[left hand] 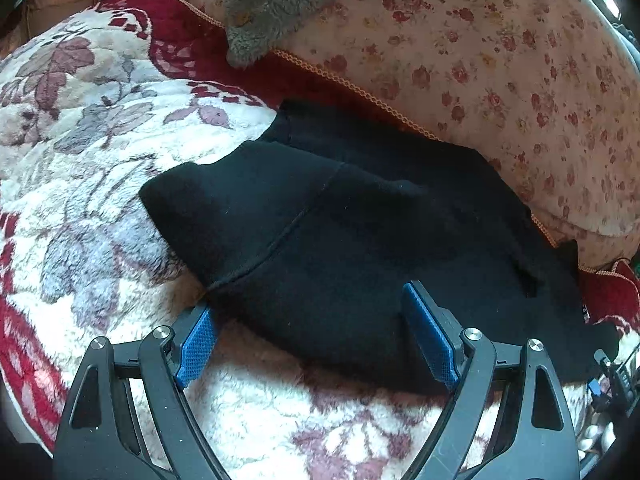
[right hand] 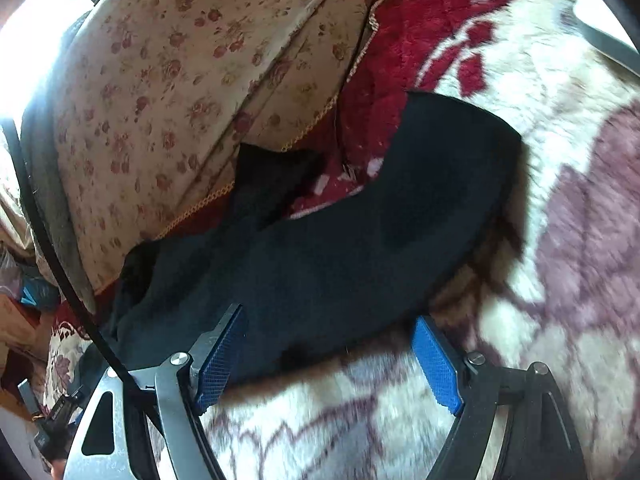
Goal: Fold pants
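The black pants (left hand: 340, 232) lie spread on a fluffy floral blanket (left hand: 88, 152), with a seam running across them. My left gripper (left hand: 310, 322) is open, its blue pads (left hand: 198, 346) on either side of the pants' near edge, not closed on the cloth. In the right wrist view the pants (right hand: 360, 248) stretch from lower left to upper right, one leg end lying near the red border. My right gripper (right hand: 330, 344) is open, its blue pads (right hand: 436, 368) straddling the near edge of the pants.
A flowered cushion or quilt (left hand: 500, 80) rises along the far side of the pants. A grey fleece item (left hand: 272, 4) lies on it. A black cable (right hand: 368, 12) runs over the blanket's red border (right hand: 400, 48). Clutter sits at the left edge (right hand: 24, 300).
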Motion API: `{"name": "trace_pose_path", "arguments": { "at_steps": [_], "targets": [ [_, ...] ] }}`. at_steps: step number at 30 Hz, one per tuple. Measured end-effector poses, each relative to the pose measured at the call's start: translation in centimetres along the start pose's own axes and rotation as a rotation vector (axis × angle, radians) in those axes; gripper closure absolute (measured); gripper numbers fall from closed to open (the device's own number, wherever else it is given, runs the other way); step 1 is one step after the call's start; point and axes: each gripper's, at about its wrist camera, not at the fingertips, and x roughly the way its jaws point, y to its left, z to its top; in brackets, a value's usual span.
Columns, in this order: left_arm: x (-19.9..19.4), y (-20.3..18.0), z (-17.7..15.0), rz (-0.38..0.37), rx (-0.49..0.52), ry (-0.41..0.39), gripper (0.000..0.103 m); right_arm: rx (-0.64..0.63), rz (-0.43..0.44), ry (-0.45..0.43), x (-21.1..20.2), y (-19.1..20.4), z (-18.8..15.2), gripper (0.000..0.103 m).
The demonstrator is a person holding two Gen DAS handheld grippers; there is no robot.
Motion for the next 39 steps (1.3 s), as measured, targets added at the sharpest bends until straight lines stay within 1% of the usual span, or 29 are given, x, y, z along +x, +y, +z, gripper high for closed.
{"name": "trace_pose_path", "arguments": {
  "at_steps": [2, 3, 4, 5, 6, 7, 8, 9, 11, 12, 16, 20, 22, 23, 26, 31, 35, 39],
  "targets": [
    [0.2, 0.0, 0.1, 0.003, 0.003, 0.003, 0.016, 0.002, 0.008, -0.017, 0.3, -0.1, 0.2, 0.023],
    [0.2, 0.0, 0.2, 0.001, 0.004, 0.002, 0.017, 0.007, 0.016, -0.029, 0.4, -0.2, 0.3, 0.026],
    [0.1, 0.1, 0.2, -0.003, 0.005, -0.005, 0.02, 0.012, 0.016, -0.036, 0.4, -0.3, 0.4, 0.03],
    [0.0, 0.2, 0.2, -0.008, 0.005, -0.015, 0.034, 0.023, 0.007, -0.044, 0.4, -0.6, 0.5, 0.043],
    [0.0, 0.2, 0.2, -0.006, 0.008, -0.02, 0.055, 0.037, 0.007, -0.051, 0.4, -0.9, 0.5, 0.059],
    [0.0, 0.4, 0.2, -0.007, 0.008, -0.019, 0.066, 0.052, 0.017, -0.056, 0.4, -1.2, 0.5, 0.067],
    [0.1, 0.6, 0.3, -0.019, 0.004, -0.012, 0.08, 0.087, 0.043, -0.065, 0.3, -1.9, 0.5, 0.074],
    [0.1, 0.9, 0.4, -0.044, -0.008, -0.004, 0.088, 0.106, 0.062, -0.072, 0.2, -2.3, 0.4, 0.079],
    [-0.2, 0.8, 0.4, -0.051, -0.004, -0.012, 0.092, 0.121, 0.083, -0.078, -0.2, -2.8, 0.3, 0.086],
    [-0.5, 0.6, 0.4, -0.047, 0.01, -0.022, 0.093, 0.114, 0.086, -0.078, -0.4, -2.7, 0.3, 0.088],
    [-2.1, 0.4, 0.7, -0.07, 0.023, -0.062, 0.094, 0.049, 0.09, -0.076, -1.6, -1.8, 0.0, 0.093],
    [-3.0, 0.8, 1.5, -0.102, 0.021, -0.065, 0.095, 0.014, 0.104, -0.083, -2.9, -1.3, -0.2, 0.096],
    [-3.5, 1.0, 1.7, -0.106, 0.021, -0.071, 0.096, 0.014, 0.109, -0.08, -3.1, -1.2, -0.1, 0.097],
    [-3.9, 1.2, 1.8, -0.109, 0.021, -0.076, 0.098, 0.017, 0.112, -0.077, -3.1, -1.2, -0.1, 0.097],
    [-4.9, 1.5, 1.9, -0.123, 0.019, -0.089, 0.098, 0.022, 0.127, -0.073, -3.6, -1.0, -0.3, 0.098],
    [-6.8, 2.7, 1.6, -0.12, 0.038, -0.102, 0.098, -0.011, 0.141, -0.06, -5.5, 0.0, -1.5, 0.098],
    [-7.7, 5.2, 1.5, -0.12, 0.02, -0.084, 0.098, -0.012, 0.162, -0.033, -6.9, 0.3, -3.5, 0.098],
    [-8.6, 8.0, 0.8, -0.11, -0.009, -0.068, 0.098, -0.002, 0.188, 0.031, -7.6, 0.5, -6.7, 0.098]
  ]
}}
